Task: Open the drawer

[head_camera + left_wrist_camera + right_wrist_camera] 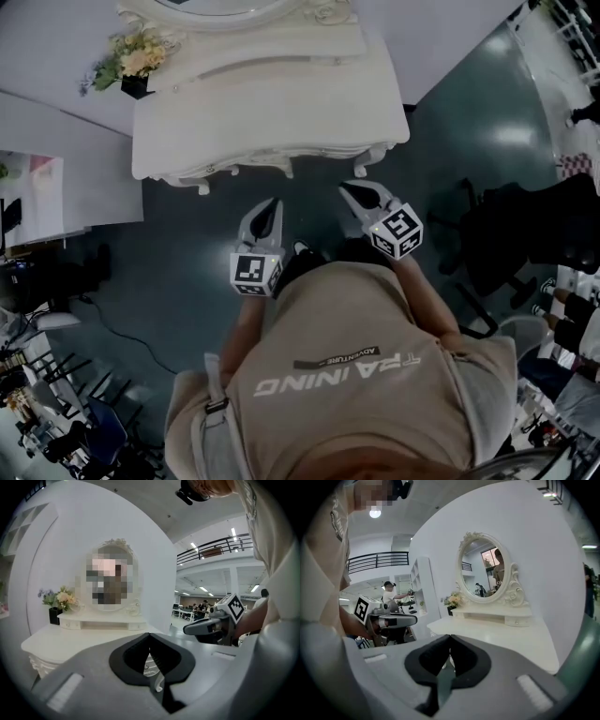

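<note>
A white carved dressing table (pixel 272 103) stands ahead of me against the wall, with an oval mirror (pixel 483 566) on a raised shelf. That shelf has small drawer fronts with knobs (pixel 519 620). The table's carved front apron (pixel 272 169) faces me. Both grippers hang in the air short of that front edge and touch nothing. My left gripper (pixel 272 208) is shut and empty, its pads meeting at the tip (pixel 149 637). To its right, my right gripper (pixel 354 192) is also shut with nothing in it (pixel 450 638).
A black vase of flowers (pixel 136 61) stands on the table's far left corner. A white cabinet (pixel 56 178) sits left of the table. A black office chair (pixel 525 234) stands at the right. A cable (pixel 122 328) and dark chairs (pixel 84 431) lie at the lower left.
</note>
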Action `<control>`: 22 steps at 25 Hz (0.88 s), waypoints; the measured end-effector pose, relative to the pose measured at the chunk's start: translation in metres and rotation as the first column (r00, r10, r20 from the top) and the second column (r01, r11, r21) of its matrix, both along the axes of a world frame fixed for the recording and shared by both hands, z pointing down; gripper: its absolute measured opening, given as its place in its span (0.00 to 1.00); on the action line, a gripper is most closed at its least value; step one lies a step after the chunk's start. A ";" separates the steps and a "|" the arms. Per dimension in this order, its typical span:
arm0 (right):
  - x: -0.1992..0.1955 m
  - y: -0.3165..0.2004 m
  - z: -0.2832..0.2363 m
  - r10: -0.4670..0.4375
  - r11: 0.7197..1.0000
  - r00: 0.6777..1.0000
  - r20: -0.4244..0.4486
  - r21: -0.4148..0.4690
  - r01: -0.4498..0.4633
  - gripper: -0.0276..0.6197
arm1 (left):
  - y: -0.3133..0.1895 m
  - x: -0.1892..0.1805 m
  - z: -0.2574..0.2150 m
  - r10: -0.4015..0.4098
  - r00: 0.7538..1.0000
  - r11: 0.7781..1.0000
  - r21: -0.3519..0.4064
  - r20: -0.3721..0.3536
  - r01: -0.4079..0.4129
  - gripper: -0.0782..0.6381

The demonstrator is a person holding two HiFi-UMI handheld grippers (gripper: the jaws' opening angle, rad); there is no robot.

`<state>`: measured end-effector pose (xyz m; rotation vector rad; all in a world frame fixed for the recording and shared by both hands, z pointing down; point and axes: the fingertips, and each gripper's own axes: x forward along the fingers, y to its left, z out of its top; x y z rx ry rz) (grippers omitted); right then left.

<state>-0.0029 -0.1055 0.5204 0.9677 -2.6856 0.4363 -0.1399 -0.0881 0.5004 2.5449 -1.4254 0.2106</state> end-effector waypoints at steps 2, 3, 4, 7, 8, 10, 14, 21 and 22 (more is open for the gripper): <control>-0.008 0.000 0.005 0.004 1.000 1.000 -0.020 -0.010 -0.004 0.05 | -0.010 -0.013 0.012 -0.012 1.000 1.000 -0.025 -0.014 0.011 0.11; -0.008 0.001 0.008 0.006 1.000 0.999 -0.032 -0.017 -0.006 0.05 | -0.013 -0.017 0.016 -0.016 1.000 0.999 -0.034 -0.020 0.015 0.11; -0.006 0.002 0.012 0.012 1.000 0.999 -0.040 -0.028 -0.013 0.05 | -0.015 -0.017 0.020 -0.016 1.000 0.999 -0.040 -0.023 0.015 0.11; 0.009 0.003 0.023 0.045 0.996 0.998 -0.034 -0.070 -0.047 0.05 | -0.022 -0.009 0.023 -0.001 1.000 0.999 -0.038 -0.020 0.001 0.11; 0.012 0.001 0.025 0.051 0.996 0.998 -0.031 -0.076 -0.053 0.05 | -0.026 -0.006 0.024 0.001 1.000 0.999 -0.038 -0.019 -0.001 0.11; 0.013 -0.010 0.028 0.045 0.996 0.998 -0.032 -0.073 -0.048 0.05 | -0.040 -0.002 0.028 -0.003 1.000 0.999 -0.047 -0.019 0.002 0.11; 0.016 -0.041 0.036 0.019 0.997 1.000 -0.002 -0.078 -0.019 0.05 | -0.066 0.012 0.026 -0.020 1.000 0.998 -0.063 -0.024 0.019 0.11; 0.049 -0.110 0.053 -0.053 0.995 0.998 0.021 -0.080 0.054 0.05 | -0.121 0.067 0.008 -0.013 0.999 0.998 -0.065 0.046 0.016 0.11; 0.057 -0.120 0.060 -0.047 0.994 0.999 0.015 -0.093 0.048 0.05 | -0.129 0.076 0.009 -0.006 0.998 0.997 -0.070 0.059 0.010 0.11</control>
